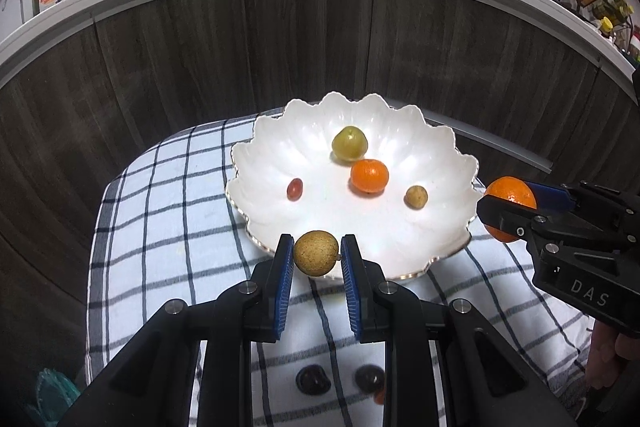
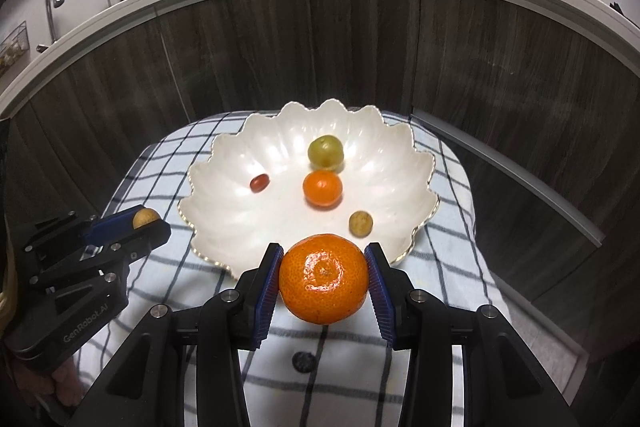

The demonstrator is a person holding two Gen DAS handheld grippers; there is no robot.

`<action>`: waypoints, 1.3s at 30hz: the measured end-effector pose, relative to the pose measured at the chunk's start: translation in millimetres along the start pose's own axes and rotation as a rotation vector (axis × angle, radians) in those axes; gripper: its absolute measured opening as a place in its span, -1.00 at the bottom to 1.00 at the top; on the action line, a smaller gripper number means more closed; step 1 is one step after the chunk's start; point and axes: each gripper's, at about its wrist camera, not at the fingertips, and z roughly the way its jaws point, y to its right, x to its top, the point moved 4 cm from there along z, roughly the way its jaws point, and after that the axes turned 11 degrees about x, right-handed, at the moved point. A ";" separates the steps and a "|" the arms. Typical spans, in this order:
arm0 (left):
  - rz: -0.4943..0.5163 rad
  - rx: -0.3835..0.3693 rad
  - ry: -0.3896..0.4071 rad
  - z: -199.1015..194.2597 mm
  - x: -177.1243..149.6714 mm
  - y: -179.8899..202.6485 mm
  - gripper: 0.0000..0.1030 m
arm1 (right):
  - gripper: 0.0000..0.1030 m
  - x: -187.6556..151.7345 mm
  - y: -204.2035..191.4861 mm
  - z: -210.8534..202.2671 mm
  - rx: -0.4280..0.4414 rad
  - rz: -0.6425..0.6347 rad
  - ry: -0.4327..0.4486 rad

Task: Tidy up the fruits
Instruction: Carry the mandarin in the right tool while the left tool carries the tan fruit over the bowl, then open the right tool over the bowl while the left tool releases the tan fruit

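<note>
A white scalloped bowl [image 1: 420,247] [image 2: 224,227] sits on a checked cloth. It holds a green fruit [image 1: 349,143] [image 2: 325,149], a small orange [image 1: 369,175] [image 2: 322,188], a red date [image 1: 295,189] [image 2: 259,182] and a small tan longan [image 1: 416,196] [image 2: 361,223]. My left gripper [image 1: 316,255] [image 2: 150,221] is shut on a tan longan [image 1: 316,253] [image 2: 145,217] at the bowl's near rim. My right gripper [image 2: 324,279] [image 1: 506,211] is shut on a large orange [image 2: 324,279] [image 1: 510,193] at the bowl's near right rim.
The checked cloth [image 1: 160,227] [image 2: 452,267] covers a small table before dark wood cabinets [image 1: 200,67]. Two dark fruits [image 1: 313,379] [image 1: 370,379] lie on the cloth below my left gripper; one dark fruit [image 2: 303,362] shows below the right gripper.
</note>
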 end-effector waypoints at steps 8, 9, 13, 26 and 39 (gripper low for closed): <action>0.010 0.000 0.004 15.7 16.2 0.7 -0.53 | -0.16 13.1 7.6 10.2 -0.009 0.011 0.005; 0.011 0.000 0.004 18.4 18.7 0.7 -0.53 | -0.16 14.6 8.6 11.7 -0.010 0.013 0.005; 0.013 -0.001 0.002 25.5 23.1 0.0 -0.53 | -0.16 19.4 11.2 16.8 -0.010 0.019 0.005; 0.014 0.002 -0.031 51.8 32.8 0.6 -0.53 | -0.16 29.5 22.6 40.7 -0.008 0.049 -0.027; 0.002 0.008 -0.063 60.5 33.6 -3.1 -0.19 | -0.15 28.9 20.5 56.2 0.024 0.055 -0.065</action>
